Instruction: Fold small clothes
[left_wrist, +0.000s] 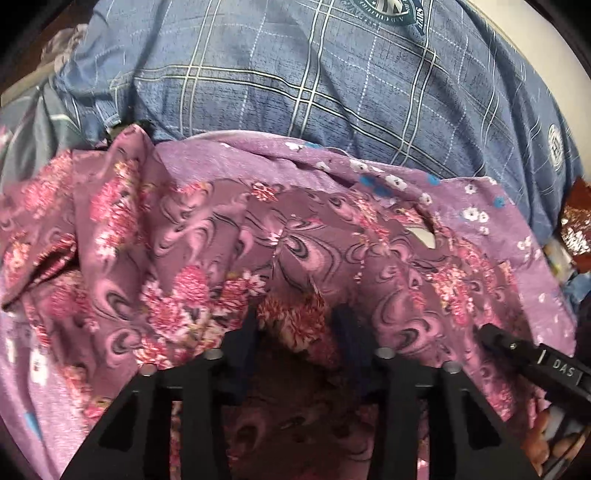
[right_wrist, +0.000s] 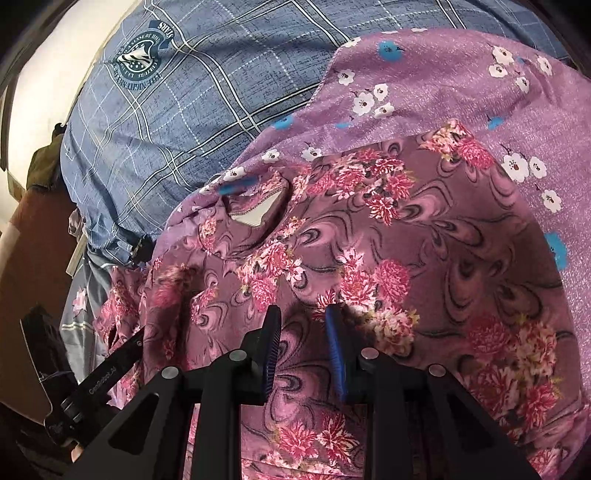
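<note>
The garment (right_wrist: 369, 258) is mauve with pink flower clusters and dark swirls, rumpled, neckline (right_wrist: 255, 210) showing a white lining; it lies on a lilac cloth (right_wrist: 461, 92) with white and blue flowers, over a blue plaid cover (left_wrist: 295, 81); neck end points away from both cameras, long axis running toward them; left gripper (left_wrist: 295, 321) has narrowed jaws pinching a raised fold, I think; right gripper (right_wrist: 303, 314) is partly closed over the fabric, grip unclear.
</note>
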